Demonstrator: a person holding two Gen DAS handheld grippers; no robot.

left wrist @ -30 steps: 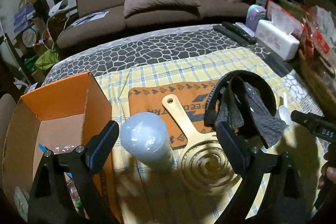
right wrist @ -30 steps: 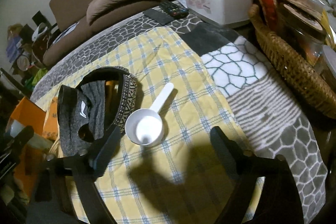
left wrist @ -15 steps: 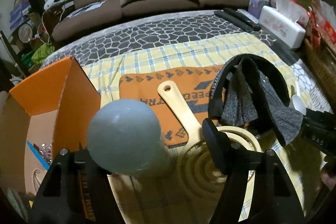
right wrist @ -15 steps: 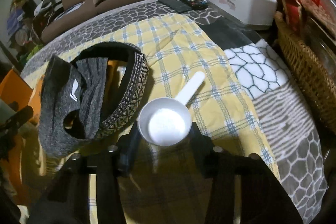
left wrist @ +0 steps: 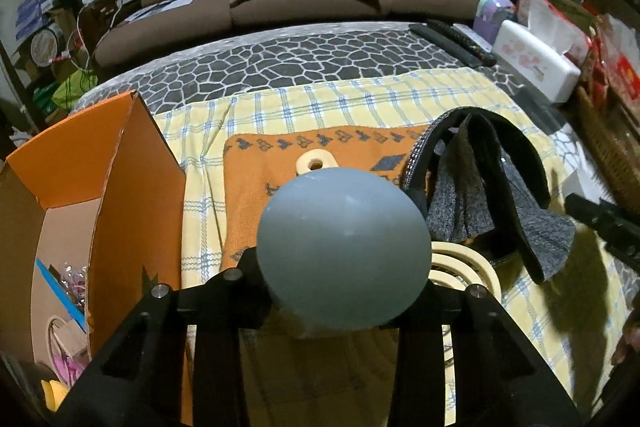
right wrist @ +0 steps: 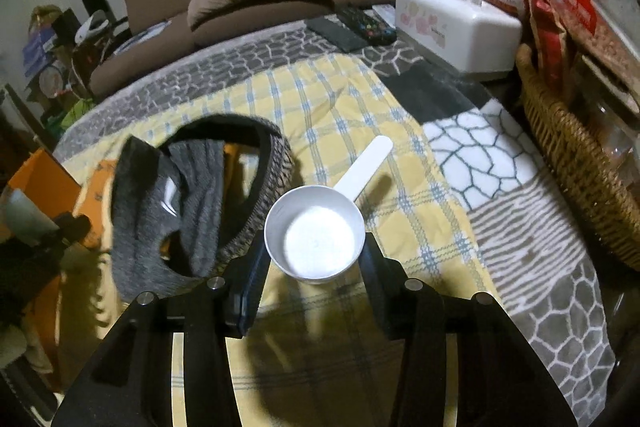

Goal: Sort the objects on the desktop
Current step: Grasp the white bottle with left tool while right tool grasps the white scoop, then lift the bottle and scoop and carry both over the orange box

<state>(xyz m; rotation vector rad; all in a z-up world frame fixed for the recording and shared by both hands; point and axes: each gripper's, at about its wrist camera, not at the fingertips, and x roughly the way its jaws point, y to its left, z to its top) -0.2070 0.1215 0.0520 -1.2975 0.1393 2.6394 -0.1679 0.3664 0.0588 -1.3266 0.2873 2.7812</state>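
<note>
Grasp step: left gripper (left wrist: 344, 291) jaws closing around the grey round-topped plastic bottle (left wrist: 343, 247), right gripper (right wrist: 314, 279) clamped on the white plastic scoop (right wrist: 316, 235); next, lift both toward the orange cardboard box (left wrist: 132, 195) left of the left gripper

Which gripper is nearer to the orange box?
Left. The left gripper, closing around the grey bottle, is right beside the orange box. The right gripper holds the white scoop, beyond the headband.

You have one grey bottle (left wrist: 344, 251), one white scoop (right wrist: 316, 235), one cream spiral trivet (left wrist: 460, 267), one orange box (left wrist: 104, 155), two remotes (right wrist: 352, 27).
</note>
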